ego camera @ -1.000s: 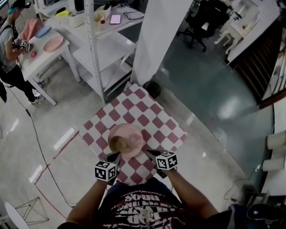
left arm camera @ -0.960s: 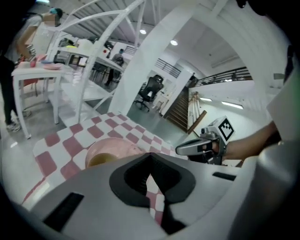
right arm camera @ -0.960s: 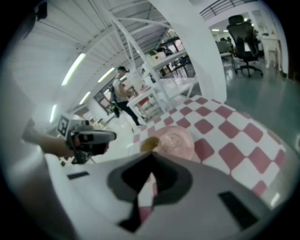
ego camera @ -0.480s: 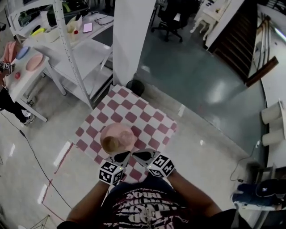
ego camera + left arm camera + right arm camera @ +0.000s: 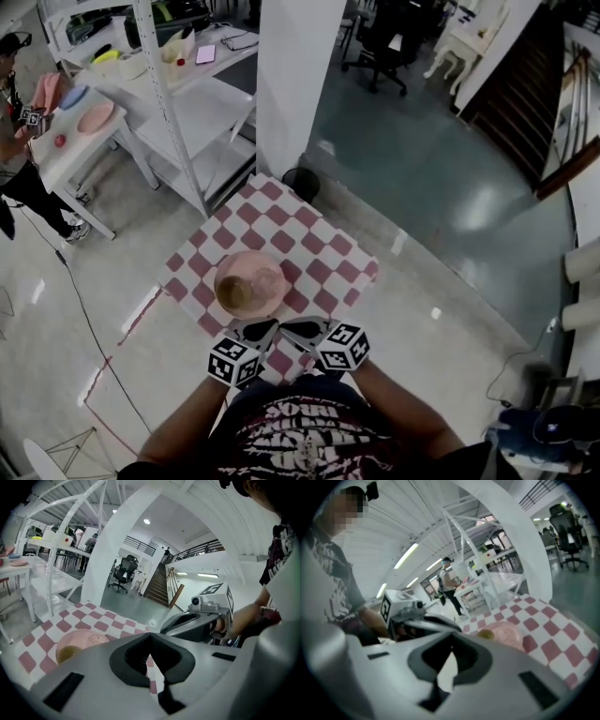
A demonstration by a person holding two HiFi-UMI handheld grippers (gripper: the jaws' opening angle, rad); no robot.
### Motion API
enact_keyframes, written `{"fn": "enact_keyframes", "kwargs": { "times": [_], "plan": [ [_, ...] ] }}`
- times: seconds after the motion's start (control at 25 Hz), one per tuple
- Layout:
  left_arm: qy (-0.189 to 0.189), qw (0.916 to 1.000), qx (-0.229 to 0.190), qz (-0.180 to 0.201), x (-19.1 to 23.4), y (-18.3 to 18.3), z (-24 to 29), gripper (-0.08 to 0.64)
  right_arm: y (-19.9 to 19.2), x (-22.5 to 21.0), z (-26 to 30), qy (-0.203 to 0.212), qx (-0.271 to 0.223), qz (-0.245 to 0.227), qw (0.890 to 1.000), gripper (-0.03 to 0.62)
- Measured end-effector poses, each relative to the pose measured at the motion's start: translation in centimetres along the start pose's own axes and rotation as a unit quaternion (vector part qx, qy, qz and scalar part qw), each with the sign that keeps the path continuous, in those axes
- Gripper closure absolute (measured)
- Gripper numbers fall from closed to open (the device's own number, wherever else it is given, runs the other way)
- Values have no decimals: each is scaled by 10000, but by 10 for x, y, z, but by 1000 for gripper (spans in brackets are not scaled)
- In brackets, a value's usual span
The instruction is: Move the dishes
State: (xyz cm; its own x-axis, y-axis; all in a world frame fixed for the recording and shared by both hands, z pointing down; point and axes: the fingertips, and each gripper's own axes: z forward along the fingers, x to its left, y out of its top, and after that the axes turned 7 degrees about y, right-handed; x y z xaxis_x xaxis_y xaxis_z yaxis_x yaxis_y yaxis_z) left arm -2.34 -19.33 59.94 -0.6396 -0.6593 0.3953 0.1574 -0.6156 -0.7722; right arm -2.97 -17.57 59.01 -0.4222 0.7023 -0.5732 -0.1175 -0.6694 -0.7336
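Two closed, empty tools: the left gripper (image 5: 255, 330) and right gripper (image 5: 300, 328) hover side by side at the checkered tabletop's (image 5: 323, 251) lower edge. Both are just short of the mid-frame pink plate (image 5: 267, 267) carrying a small bowl (image 5: 234, 296), seemingly kept clear of it.

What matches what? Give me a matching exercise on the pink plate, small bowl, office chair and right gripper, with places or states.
1 pink plate
2 small bowl
3 office chair
4 right gripper

A shut, empty
B on the dark floor
C on the checkered cloth
D on the plate

Pairs: 1-C, 2-D, 3-B, 4-A
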Motion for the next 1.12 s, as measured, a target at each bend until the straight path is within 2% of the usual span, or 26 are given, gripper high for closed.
{"fn": "enact_keyframes", "kwargs": {
  "times": [0.2,0.32,0.44,0.56,0.72,0.84,0.92,1.04,1.12],
  "plan": [
    [273,9980,-2,-573,-24,-14,7,534,-18,5,-22,453,167,-92,9988,558],
    [719,9929,-93,-948,-27,-21,3,532,-24,9,-25,676,243,-130,9973,558],
    [1366,9837,-54,-1164,-19,-34,-8,532,-32,16,-13,736,617,-522,9940,558],
    [1903,9688,-232,-1572,-6,-43,-26,532,-34,22,4,889,779,-646,9909,557],
    [2431,9542,-260,-1726,17,-61,-49,532,-32,-3,25,478,845,-771,9923,557],
    [2541,9485,-217,-1880,33,-74,-65,532,-31,-24,39,249,902,-561,9940,554],
    [2522,9475,-182,-1959,44,-78,-71,532,-29,-36,48,115,904,-350,9952,546],
    [2399,9505,-159,-1968,66,-76,-77,532,-24,-56,64,-102,864,-5,9962,439],
    [2300,9526,-155,-1985,85,-74,-77,532,-23,-76,71,-420,861,225,9951,433]
  ]
}}
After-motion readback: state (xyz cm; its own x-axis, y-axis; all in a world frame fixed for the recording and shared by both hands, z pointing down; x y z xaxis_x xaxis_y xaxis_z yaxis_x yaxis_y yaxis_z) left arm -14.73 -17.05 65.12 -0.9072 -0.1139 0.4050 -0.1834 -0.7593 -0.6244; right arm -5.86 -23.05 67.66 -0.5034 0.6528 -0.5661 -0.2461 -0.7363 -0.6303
